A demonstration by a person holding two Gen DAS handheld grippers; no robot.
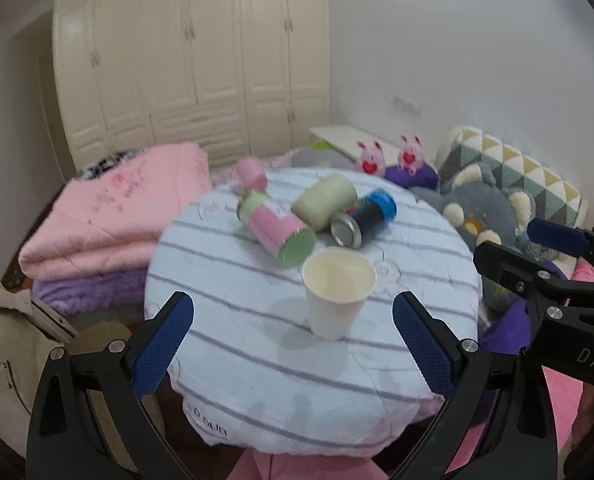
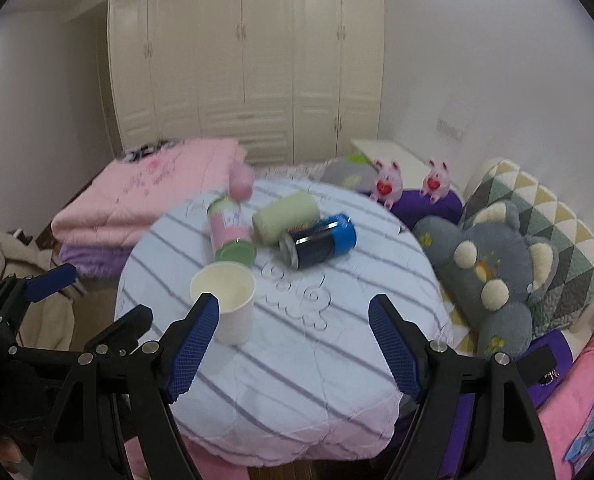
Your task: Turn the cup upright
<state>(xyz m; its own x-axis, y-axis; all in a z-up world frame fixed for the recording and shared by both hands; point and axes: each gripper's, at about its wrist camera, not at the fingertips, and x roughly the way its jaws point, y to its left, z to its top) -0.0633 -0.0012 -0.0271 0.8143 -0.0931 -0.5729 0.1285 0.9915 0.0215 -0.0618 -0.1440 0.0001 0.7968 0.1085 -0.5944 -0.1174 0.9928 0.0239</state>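
Left wrist view: the white paper cup (image 1: 339, 294) stands mouth-up near the middle of the round counter with a striped cloth cover (image 1: 257, 360). The left gripper (image 1: 293, 346) has its jaws wide apart, holding nothing, clear of the cup. Risk: a careless sweep could topple the light cup into the pink-and-green cylindrical canister (image 1: 275, 226) lying just behind.

Right wrist view: the right gripper (image 2: 293, 348) likewise has wide, empty jaws; its left finger (image 2: 193, 344) overlaps the cup (image 2: 229, 304) in view, contact uncertain. The lying blue drink can (image 2: 321, 240) might roll if bumped.
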